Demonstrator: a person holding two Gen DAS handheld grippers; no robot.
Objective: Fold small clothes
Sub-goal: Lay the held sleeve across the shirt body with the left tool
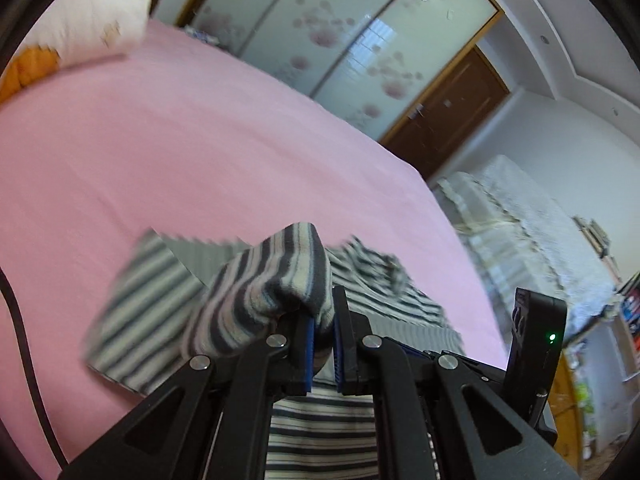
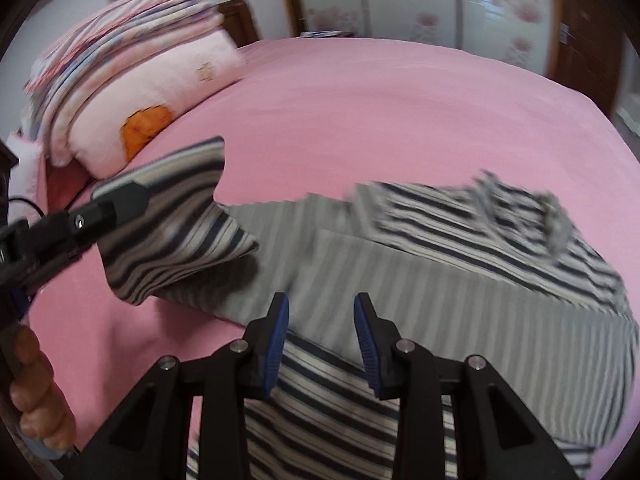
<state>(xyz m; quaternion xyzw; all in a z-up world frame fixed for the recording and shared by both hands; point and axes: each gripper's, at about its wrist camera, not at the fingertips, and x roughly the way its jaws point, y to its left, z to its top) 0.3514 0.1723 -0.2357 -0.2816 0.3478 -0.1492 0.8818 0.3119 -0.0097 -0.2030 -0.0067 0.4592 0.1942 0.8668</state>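
In the left wrist view, the left hand-held gripper [image 1: 323, 334] pinches a soft knit fold of the striped garment [image 1: 256, 292] between ribbed blue pads at lower centre, over the smooth pink bed [image 1: 160, 152]. In the right wrist view, the right hand-held gripper [image 2: 321, 344] stands part open, empty, above the garment spread across the frame's lower half; a plump pillow [image 2: 160, 80] sits upper left.

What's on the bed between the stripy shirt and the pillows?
Nothing. In the right wrist view, only bare pink bedsheet lies between the striped shirt and the stacked pillows.
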